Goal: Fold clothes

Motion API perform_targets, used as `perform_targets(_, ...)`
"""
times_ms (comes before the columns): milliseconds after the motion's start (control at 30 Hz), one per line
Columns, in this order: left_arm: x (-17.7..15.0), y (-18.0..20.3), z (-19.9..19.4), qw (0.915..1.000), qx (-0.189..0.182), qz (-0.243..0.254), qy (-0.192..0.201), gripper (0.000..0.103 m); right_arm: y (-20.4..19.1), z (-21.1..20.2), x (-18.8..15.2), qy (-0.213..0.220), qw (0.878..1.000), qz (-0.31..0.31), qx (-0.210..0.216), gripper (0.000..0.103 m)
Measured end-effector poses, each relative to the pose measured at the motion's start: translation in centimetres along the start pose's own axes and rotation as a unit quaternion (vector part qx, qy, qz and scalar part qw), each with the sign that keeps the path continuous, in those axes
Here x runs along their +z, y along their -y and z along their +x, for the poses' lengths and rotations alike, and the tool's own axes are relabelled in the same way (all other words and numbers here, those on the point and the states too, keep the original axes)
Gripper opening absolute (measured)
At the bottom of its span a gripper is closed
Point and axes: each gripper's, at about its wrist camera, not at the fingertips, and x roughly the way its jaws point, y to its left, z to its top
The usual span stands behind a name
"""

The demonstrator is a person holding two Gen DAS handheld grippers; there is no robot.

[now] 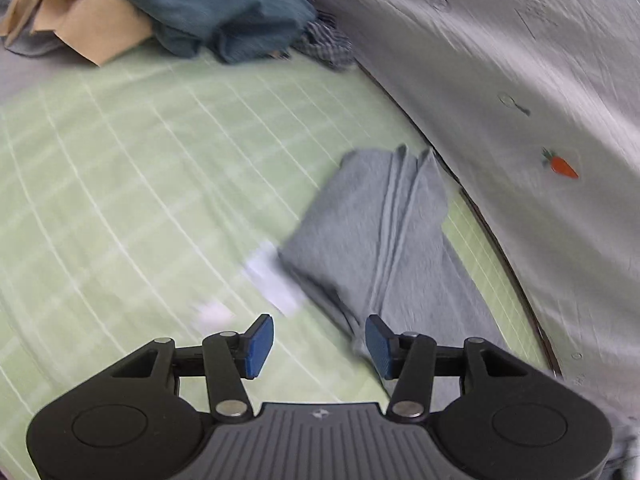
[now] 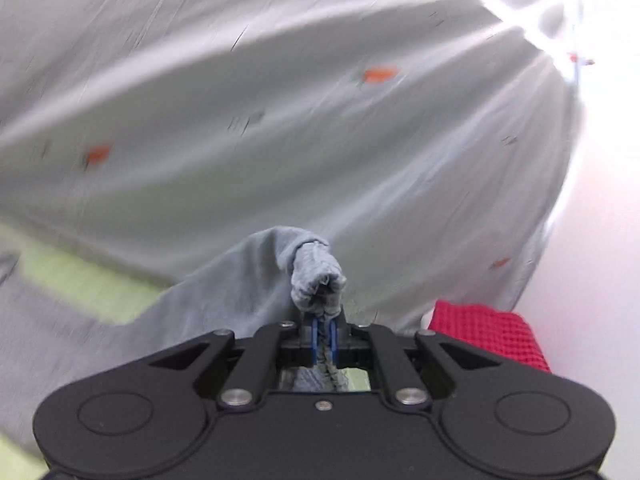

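A grey garment [image 1: 376, 224] lies partly folded on the green checked bedsheet [image 1: 132, 168], running toward the lower right. My left gripper [image 1: 320, 344] hovers open just above its near edge, blue pads [image 1: 260, 344] apart with nothing between them. A white tag or paper [image 1: 272, 280] lies beside the garment's left edge. In the right wrist view my right gripper [image 2: 324, 340] is shut on a bunched ribbed hem of the same grey garment [image 2: 316, 276], and the cloth trails down to the left [image 2: 224, 292].
A pale grey quilt with small carrot prints [image 1: 520, 100] rises along the right side and fills the right wrist view [image 2: 280, 120]. A pile of teal, tan and checked clothes [image 1: 200, 8] sits at the far end. A red waffle cloth [image 2: 488, 332] lies at the right.
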Motion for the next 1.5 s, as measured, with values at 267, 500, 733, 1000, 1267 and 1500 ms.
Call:
perform_targets(267, -3.2, 6.2, 3.9, 0.9986, -0.004, 0.049, -0.019, 0.056, 2.4, 1.6, -6.2, -0.091, 0.985, 0.111, 0.100, 0.007)
perform_targets(500, -2.7, 10.5, 6.8, 0.9913, 0.019, 0.126, -0.032, 0.056, -2.8, 3.2, -10.5, -0.205, 0.955, 0.063, 0.207, 0.009)
perform_targets(733, -0.2, 12.1, 8.8, 0.9848, 0.039, 0.166, -0.034, 0.056, -0.3, 3.1, -9.3, -0.181, 0.940, 0.217, 0.189, 0.040)
perform_targets(1000, 3.7, 13.7, 11.6, 0.9804, 0.056, 0.187, -0.025, 0.057, 1.3, 7.1, -6.2, -0.155, 0.927, 0.311, 0.138, 0.053)
perform_targets(1267, 6.4, 15.7, 15.3, 0.9736, 0.060, 0.220, -0.003, 0.056, -1.7, 14.7, -5.0, -0.202, 0.930, 0.287, 0.106, 0.053)
perform_targets(1500, 7.5, 17.2, 17.1, 0.9650, 0.067, 0.254, 0.011, 0.055, -3.7, 17.8, -4.4, -0.222, 0.934, 0.253, 0.121, 0.053)
